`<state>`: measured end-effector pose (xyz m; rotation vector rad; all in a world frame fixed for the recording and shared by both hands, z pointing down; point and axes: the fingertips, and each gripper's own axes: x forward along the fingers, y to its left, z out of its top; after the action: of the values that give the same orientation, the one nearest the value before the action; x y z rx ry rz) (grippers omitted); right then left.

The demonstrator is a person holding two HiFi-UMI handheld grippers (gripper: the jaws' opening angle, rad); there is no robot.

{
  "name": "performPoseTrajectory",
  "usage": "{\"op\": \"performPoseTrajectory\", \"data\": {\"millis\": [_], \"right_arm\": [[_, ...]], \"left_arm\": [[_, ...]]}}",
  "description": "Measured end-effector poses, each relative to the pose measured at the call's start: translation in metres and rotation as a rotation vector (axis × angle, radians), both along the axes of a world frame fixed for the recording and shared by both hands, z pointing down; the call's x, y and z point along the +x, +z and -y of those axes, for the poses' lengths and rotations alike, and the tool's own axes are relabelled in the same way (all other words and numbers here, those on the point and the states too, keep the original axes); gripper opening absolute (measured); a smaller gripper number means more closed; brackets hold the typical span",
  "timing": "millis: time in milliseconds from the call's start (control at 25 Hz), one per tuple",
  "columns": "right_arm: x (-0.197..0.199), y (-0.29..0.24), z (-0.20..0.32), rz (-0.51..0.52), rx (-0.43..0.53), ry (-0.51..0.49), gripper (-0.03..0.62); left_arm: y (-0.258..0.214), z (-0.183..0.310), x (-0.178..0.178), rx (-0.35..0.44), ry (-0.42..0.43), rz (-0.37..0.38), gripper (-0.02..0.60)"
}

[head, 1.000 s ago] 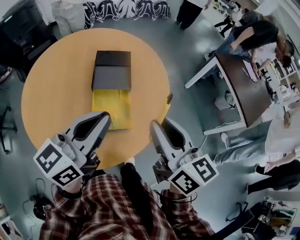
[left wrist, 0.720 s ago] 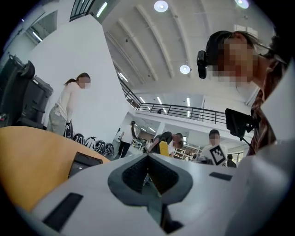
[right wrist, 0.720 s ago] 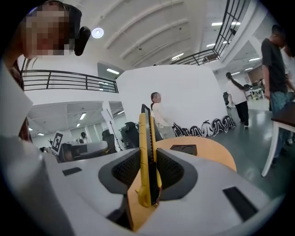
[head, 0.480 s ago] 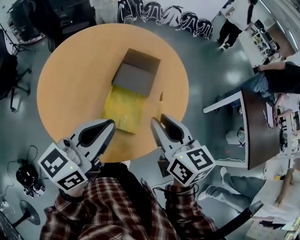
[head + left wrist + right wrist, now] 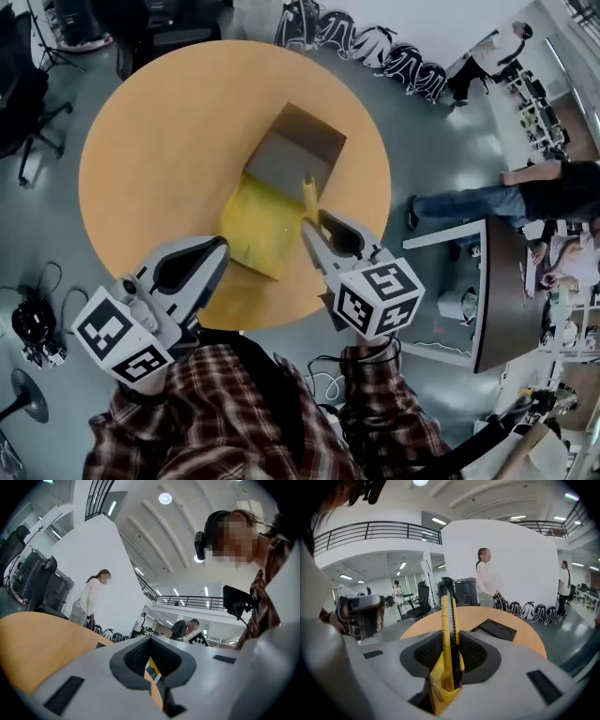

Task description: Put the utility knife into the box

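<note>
**Item 1: right gripper** (image 5: 317, 228). Its fingers (image 5: 474, 654) are pinching the utility knife (image 5: 449, 634) by the yellow body. The long end of the knife stands straight out past the fingertips.

**Item 2: left gripper** (image 5: 212, 249). The fingers are pressed together at the tips with nothing between them. They hang over the near rim of the table (image 5: 155, 122).

**Item 3: box** (image 5: 284, 161). It lies open on the table, just ahead of the right fingertips. Its yellow flap (image 5: 249, 223) is folded out toward us, lying ahead of the left fingertips and beside the right ones.

**Item 4: location of the knife.** It is held off the table. In the head view its forward end shows over the line where the flap meets the open box.

**Change logged.**
- A second ago the right fingers hung at the table's near right rim, with the knife's end off to the side of the box and well apart from it.
- Half a second ago they were nearer.
- Now the knife's end reaches the mouth of the box.
- The left fingers keep their place at the near rim.

**Our reading.** We judge the carry almost finished. What is left is a short advance over the cavity, a lowering, and a spreading of the right fingers. If the fingers spread too early, the knife would land on the flap and not inside.
</note>
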<state>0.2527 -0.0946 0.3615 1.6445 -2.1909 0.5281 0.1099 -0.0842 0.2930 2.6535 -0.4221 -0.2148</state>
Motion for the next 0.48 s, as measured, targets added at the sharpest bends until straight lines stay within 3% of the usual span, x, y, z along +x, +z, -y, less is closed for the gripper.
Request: {"op": "performPoseTrajectory", "data": {"millis": [480], "right_arm": [[-0.021,0.138,0.065,-0.308,-0.321,-0.164,0.118]], "left_arm": [[0.016,0.041,-0.059,-0.045,-0.133,0.002,0.011]]}}
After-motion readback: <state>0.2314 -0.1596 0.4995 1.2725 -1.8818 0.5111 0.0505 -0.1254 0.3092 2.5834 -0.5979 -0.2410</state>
